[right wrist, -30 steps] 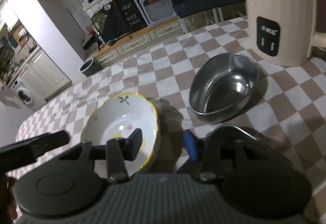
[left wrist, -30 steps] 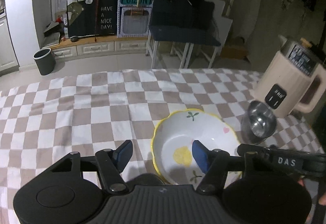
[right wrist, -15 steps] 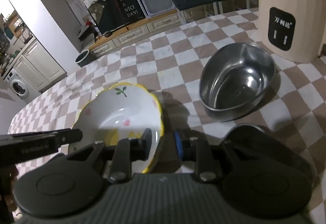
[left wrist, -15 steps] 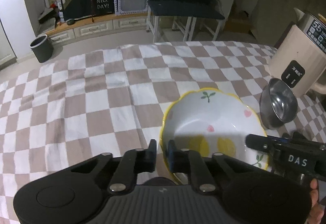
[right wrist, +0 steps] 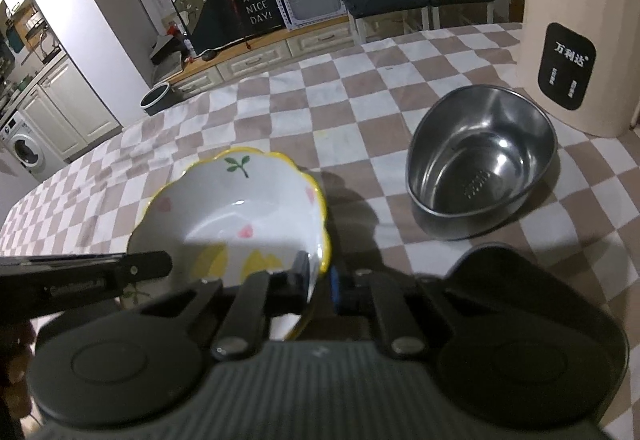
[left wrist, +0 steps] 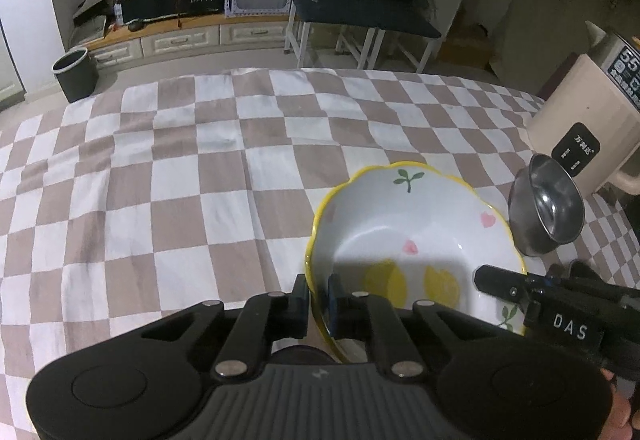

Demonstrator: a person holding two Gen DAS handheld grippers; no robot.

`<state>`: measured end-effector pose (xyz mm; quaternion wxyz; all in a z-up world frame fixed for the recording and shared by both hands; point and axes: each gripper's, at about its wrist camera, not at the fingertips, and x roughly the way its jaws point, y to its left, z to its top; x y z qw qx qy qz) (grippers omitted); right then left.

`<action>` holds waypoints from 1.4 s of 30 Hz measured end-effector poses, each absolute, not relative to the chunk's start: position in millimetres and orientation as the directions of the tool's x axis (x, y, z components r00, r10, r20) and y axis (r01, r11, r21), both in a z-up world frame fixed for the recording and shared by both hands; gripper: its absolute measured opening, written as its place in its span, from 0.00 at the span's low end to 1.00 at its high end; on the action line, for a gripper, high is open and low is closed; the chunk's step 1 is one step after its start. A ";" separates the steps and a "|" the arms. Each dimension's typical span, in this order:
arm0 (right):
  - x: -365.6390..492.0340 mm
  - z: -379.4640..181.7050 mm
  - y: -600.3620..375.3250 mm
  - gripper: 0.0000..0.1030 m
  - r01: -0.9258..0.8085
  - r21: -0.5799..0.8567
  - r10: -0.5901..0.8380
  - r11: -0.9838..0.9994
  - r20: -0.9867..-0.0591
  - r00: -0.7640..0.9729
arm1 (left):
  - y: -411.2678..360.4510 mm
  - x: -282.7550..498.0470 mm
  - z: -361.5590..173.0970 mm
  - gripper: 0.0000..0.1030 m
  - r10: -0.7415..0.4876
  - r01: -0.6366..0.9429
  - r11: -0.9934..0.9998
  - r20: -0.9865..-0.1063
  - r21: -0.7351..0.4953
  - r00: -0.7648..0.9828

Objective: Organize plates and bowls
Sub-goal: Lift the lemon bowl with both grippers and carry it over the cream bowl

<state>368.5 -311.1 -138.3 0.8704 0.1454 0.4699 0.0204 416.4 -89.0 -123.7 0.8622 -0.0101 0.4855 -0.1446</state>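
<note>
A white ceramic bowl (left wrist: 400, 232) with a scalloped yellow rim and painted fruit sits on the checked tablecloth. My left gripper (left wrist: 318, 298) is shut on its near left rim, one finger inside and one outside. The same bowl (right wrist: 232, 208) shows in the right wrist view, where my right gripper (right wrist: 318, 280) has its jaws closing on the near right rim, the pads pressing the wall between them. A steel bowl (right wrist: 480, 168) stands empty to the right, apart from both grippers.
A beige kitchen appliance (right wrist: 576, 32) stands behind the steel bowl (left wrist: 548, 212) at the table's right side. The brown and white checked tablecloth (left wrist: 160, 180) stretches to the left and back. Cabinets, a chair and a bin stand on the floor beyond the table.
Both grippers came down to the ceramic bowl and went from open to closed on its rim, left one first. The bowls have not shifted.
</note>
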 end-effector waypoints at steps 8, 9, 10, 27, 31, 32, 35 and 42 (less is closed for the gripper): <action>365.2 -132.4 -309.2 0.12 0.065 0.265 0.183 0.962 -0.803 0.567 | -94.0 400.5 -102.4 0.09 -0.213 0.253 0.963 -0.822 -0.087 0.529; 363.4 -129.2 -310.2 0.12 0.063 0.276 0.191 0.959 -0.795 0.575 | -92.6 398.5 -99.3 0.09 -0.215 0.250 0.964 -0.818 -0.090 0.534; 361.3 -125.4 -310.5 0.12 0.055 0.282 0.199 0.958 -0.787 0.584 | -91.2 395.9 -95.3 0.09 -0.217 0.245 0.965 -0.812 -0.095 0.541; 284.3 -44.6 -286.5 0.11 -0.070 0.349 0.309 0.934 -0.697 0.647 | -46.5 292.0 -19.5 0.10 -0.190 0.192 0.978 -0.737 -0.083 0.649; 263.1 -30.9 -275.7 0.11 -0.107 0.361 0.341 0.926 -0.684 0.644 | -29.1 258.4 -8.4 0.10 -0.183 0.170 0.981 -0.725 -0.092 0.665; 259.1 -28.4 -272.7 0.11 -0.115 0.359 0.344 0.926 -0.684 0.644 | -25.5 251.6 -6.1 0.10 -0.179 0.165 0.982 -0.722 -0.091 0.669; 243.4 -21.0 -257.8 0.11 -0.149 0.347 0.358 0.926 -0.679 0.641 | -11.2 228.7 -0.8 0.10 -0.167 0.143 0.985 -0.711 -0.094 0.683; 209.6 -20.6 -229.0 0.12 -0.209 0.357 0.408 0.910 -0.685 0.604 | 26.6 182.2 1.2 0.10 -0.163 0.106 0.986 -0.691 -0.125 0.705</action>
